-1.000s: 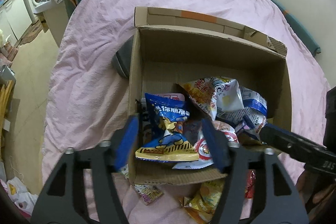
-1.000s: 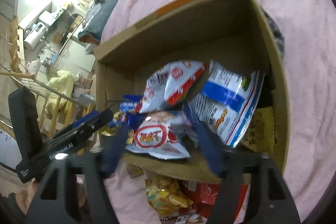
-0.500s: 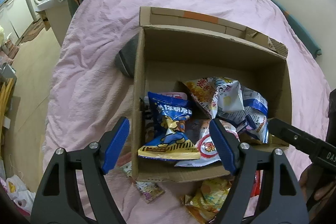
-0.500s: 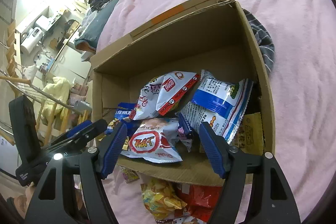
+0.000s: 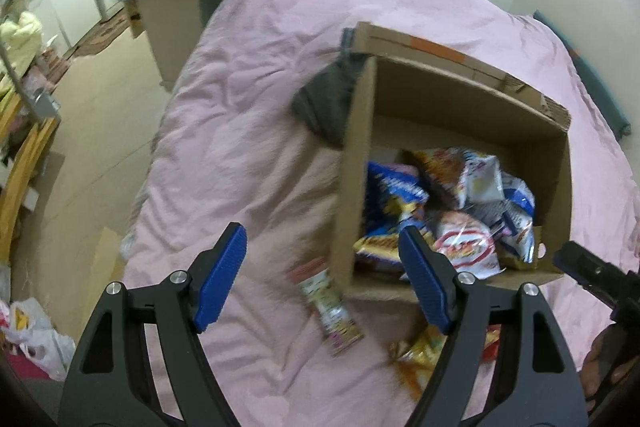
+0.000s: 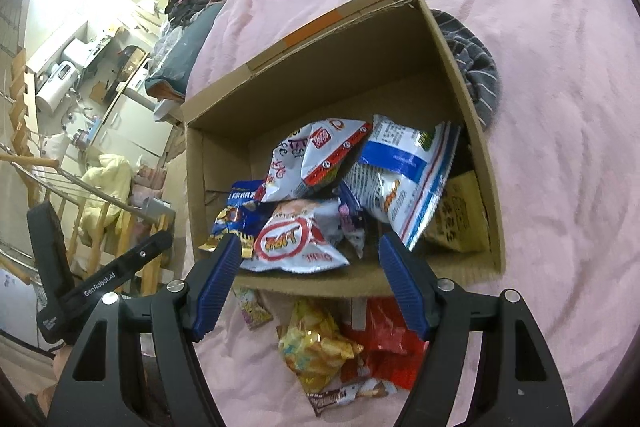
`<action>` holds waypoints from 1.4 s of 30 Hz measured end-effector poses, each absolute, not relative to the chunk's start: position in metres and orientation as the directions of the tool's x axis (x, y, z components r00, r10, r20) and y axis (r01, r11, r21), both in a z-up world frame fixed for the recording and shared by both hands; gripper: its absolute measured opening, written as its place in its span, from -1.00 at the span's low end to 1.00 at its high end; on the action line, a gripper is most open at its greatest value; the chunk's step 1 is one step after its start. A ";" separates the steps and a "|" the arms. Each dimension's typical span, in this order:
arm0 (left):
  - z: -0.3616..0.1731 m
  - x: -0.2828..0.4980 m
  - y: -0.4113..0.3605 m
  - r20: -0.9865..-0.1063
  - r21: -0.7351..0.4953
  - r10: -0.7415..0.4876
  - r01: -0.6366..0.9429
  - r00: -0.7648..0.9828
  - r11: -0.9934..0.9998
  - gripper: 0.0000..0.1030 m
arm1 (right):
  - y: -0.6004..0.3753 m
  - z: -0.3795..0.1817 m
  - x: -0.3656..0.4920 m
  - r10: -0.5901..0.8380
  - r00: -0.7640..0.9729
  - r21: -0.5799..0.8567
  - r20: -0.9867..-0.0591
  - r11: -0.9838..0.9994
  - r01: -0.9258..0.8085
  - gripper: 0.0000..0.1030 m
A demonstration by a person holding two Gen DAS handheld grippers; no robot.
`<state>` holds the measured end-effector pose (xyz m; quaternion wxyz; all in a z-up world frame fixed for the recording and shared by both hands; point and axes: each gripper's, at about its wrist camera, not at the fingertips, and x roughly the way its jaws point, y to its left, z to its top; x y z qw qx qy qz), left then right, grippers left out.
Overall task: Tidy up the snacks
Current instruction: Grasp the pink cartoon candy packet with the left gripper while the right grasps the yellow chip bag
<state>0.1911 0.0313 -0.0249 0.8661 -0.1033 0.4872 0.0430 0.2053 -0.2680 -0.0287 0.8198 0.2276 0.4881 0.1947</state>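
Cardboard walls of the box on the pink bedspread ring most of our snacks: a blue packet, a white one with a red ring, a blue-banded bag. Our left gripper has just been opening and holds nothing, over the spread beside the box. Our right gripper gapes empty at the near wall. Before it lie a yellow bag, a red pack and a slim packet.

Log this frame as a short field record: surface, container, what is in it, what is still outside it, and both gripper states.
surface: pink bedspread
container: open cardboard box
in box: several snack bags, including a white bag with a red ring
outside box: yellow bag, red bag, small packet
left hand-held gripper: open, empty
right hand-held gripper: open, empty
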 end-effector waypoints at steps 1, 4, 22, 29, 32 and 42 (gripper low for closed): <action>-0.028 0.189 0.034 -0.857 -0.140 -0.025 -0.186 0.515 0.973 0.47 | -0.269 -0.029 0.201 0.536 0.450 0.562 -0.714 0.822 -0.087 0.45; -0.046 0.179 0.042 -0.886 -0.148 -0.020 -0.240 0.464 0.959 0.47 | -0.275 -0.031 0.191 0.531 0.454 0.573 -0.715 0.818 -0.053 0.45; -0.141 0.206 -0.009 -0.963 0.004 0.061 -0.209 0.263 0.978 0.16 | -0.329 -0.044 0.151 0.493 0.465 0.584 -0.735 0.809 0.066 0.45; -0.148 0.202 -0.013 -0.957 0.092 0.123 -0.129 0.264 0.987 -0.53 | -0.336 -0.049 0.152 0.507 0.447 0.600 -0.737 0.795 0.088 0.45; -0.146 0.197 -0.010 -0.956 0.097 0.126 -0.121 0.265 0.988 -0.55 | -0.327 -0.051 0.154 0.515 0.420 0.591 -0.747 0.804 0.067 0.45; -0.104 0.167 0.024 -0.947 -0.018 0.038 -0.171 0.318 0.985 -0.57 | -0.268 -0.083 0.161 0.633 0.208 0.649 -0.746 0.760 0.018 0.45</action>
